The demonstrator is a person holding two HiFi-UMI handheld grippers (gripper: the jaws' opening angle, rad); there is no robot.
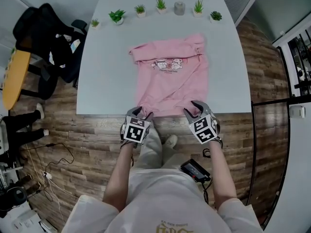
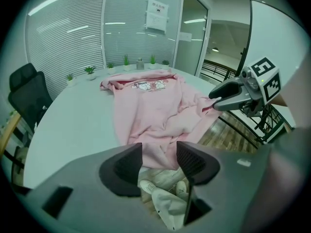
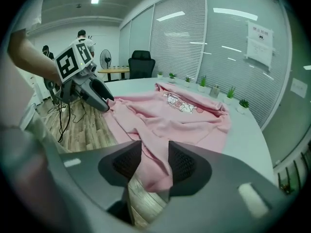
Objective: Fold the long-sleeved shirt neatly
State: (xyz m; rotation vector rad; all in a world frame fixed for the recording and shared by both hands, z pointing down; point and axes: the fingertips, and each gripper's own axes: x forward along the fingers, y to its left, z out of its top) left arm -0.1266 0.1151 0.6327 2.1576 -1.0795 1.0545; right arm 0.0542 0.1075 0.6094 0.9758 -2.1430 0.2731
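Note:
A pink long-sleeved shirt (image 1: 170,76) lies on the white table (image 1: 107,81) with its cartoon print up and its sleeves folded in across the body. Its near hem reaches the table's front edge. My left gripper (image 1: 142,114) is at the hem's left corner. In the left gripper view its jaws (image 2: 159,152) stand open, with the hem's edge (image 2: 155,140) just at their tips. My right gripper (image 1: 193,108) is at the right corner. It is open, and a hanging fold of the pink hem (image 3: 153,171) lies loosely between its fingers (image 3: 154,154).
Small potted plants (image 1: 141,8) and a grey cup (image 1: 180,8) line the table's far edge. A black office chair (image 1: 48,38) and a yellow table (image 1: 14,76) stand to the left. Cables (image 1: 48,164) lie on the wood floor. A black device (image 1: 195,170) hangs by my leg.

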